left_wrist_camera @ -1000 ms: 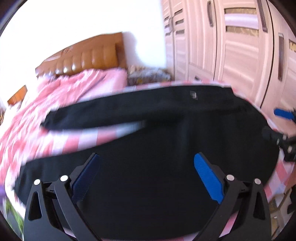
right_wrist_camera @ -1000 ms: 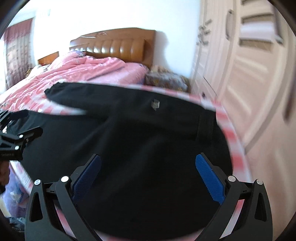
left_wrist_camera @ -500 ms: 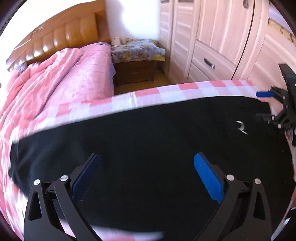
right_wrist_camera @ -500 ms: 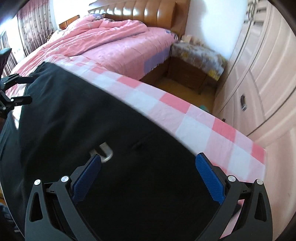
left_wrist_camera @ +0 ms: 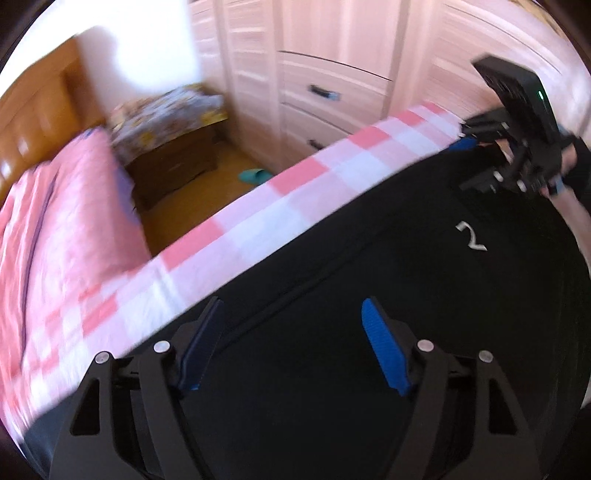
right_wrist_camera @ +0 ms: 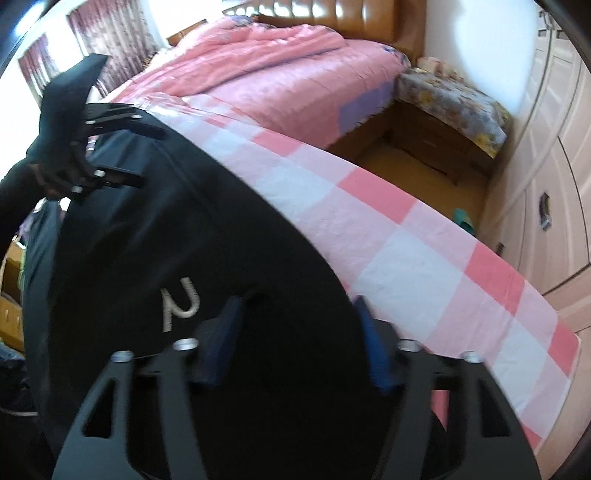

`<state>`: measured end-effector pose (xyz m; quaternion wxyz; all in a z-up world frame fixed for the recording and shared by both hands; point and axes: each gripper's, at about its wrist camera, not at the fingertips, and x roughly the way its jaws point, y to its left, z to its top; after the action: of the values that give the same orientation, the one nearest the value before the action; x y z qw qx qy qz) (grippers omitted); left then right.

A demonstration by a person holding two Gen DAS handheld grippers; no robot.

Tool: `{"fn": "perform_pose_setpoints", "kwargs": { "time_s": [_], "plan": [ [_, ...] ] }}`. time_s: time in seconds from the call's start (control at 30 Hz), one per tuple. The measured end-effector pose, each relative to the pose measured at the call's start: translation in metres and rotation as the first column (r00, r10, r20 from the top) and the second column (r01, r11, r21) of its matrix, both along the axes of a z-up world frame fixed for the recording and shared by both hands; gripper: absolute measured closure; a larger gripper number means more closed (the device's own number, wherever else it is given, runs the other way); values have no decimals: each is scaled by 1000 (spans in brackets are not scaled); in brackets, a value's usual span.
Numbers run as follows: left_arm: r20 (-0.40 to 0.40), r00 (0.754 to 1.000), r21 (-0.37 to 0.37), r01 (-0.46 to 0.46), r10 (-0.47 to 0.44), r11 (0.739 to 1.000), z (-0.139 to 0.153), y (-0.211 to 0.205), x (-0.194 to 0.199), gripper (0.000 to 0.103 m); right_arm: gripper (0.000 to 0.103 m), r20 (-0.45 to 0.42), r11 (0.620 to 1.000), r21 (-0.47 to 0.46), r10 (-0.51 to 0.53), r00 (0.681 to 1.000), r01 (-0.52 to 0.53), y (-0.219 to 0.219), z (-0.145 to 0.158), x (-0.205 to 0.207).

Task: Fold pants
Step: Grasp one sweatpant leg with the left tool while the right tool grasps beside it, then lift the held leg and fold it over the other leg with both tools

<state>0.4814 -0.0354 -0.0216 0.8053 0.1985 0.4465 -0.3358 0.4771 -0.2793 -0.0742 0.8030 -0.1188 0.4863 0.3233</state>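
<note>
Black pants (left_wrist_camera: 369, 258) on a pink-and-white checked sheet (left_wrist_camera: 295, 184).
The pants carry a small white embroidered logo (right_wrist_camera: 179, 304). Both grippers are black with blue finger pads (left_wrist_camera: 384, 347). Beyond lie a solid pink quilt (right_wrist_camera: 266, 70), a brown headboard (right_wrist_camera: 332, 11), a floral-patterned cloth (right_wrist_camera: 454, 99) on a brown nightstand (right_wrist_camera: 436, 144), and a pale pink wardrobe (left_wrist_camera: 332, 55).

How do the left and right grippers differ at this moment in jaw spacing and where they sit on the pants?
The left gripper stands wider; the right gripper is narrower. Both have just been closing.
The left gripper sits over plain cloth along the black pants; the right gripper sits beside the embroidered logo, near the pants' edge by the checked sheet.
Both have blue pads, point down at the pants, with cloth between the fingers; whether either pinches it is unclear.
</note>
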Motion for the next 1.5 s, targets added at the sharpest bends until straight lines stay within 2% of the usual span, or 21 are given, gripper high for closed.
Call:
{"fn": "perform_pose_setpoints", "kwargs": {
  "time_s": [0.03,0.07,0.1,0.23,0.33,0.4,0.5,0.53,0.57,0.6,0.67,0.77,0.8,0.83,0.97,1.07,1.13,1.2,1.37,1.5],
  "plan": [
    [-2,999,-7,38,-38,999,1,-4,1,27,74,11,1000,0,3,1000,-3,-1,2,-3],
    [-7,998,-20,67,-67,998,2,-7,1,27,84,48,1000,-22,2,999,-1,-1,6,-9],
    [-12,995,-33,94,-94,995,3,-10,3,27,89,79,1000,-27,3,997,-1,-2,10,-13],
    [11,979,-26,203,-202,979,9,-22,7,25,93,205,1000,-15,15,979,-12,1,36,-48],
    [-3,965,-8,261,-261,965,10,-28,11,23,93,297,999,-27,26,955,-18,10,54,-84],
    [-30,958,-7,285,-285,958,9,-28,15,22,94,332,1000,-30,19,943,-10,12,63,-102],
    [-128,942,-50,306,-310,951,5,-22,18,23,94,372,1000,-28,7,928,4,17,74,-126],
    [-136,938,-51,314,-318,948,4,-21,14,38,94,377,1000,-30,3,926,9,16,75,-131],
    [-135,937,-52,319,-323,946,4,-20,10,68,94,387,999,-38,0,922,16,19,77,-137],
    [-121,939,-53,318,-323,946,7,-17,0,78,94,392,999,-43,-4,920,22,20,77,-141],
    [-62,950,-33,304,-306,952,17,-12,-19,85,94,407,998,-50,-22,913,46,22,79,-152],
    [70,955,15,289,-289,957,43,-4,-67,87,94,441,997,-33,-51,896,73,23,86,-171],
    [139,951,38,275,-277,961,59,-1,-93,88,94,453,997,-24,-58,890,78,25,89,-180],
    [172,947,51,267,-272,962,67,0,-107,88,94,468,997,-9,-67,881,80,25,95,-193],
    [364,895,136,223,-258,965,107,-2,-201,89,94,525,996,24,-89,846,90,21,113,-250],
    [424,872,143,202,-244,969,119,-4,-263,89,94,524,995,50,-100,846,86,16,112,-290],
    [418,873,148,206,-250,967,111,-6,-302,89,94,496,993,69,-115,861,93,12,101,-317],
    [401,878,186,203,-263,961,87,-9,-335,89,94,449,991,84,-131,884,104,12,81,-333],
    [277,937,178,168,-213,970,15,-8,-369,89,94,350,990,53,-144,926,134,27,26,-363],
    [258,953,179,117,-162,977,-23,-9,-380,89,93,302,983,57,-184,935,175,32,2,-375]
  ]
}}
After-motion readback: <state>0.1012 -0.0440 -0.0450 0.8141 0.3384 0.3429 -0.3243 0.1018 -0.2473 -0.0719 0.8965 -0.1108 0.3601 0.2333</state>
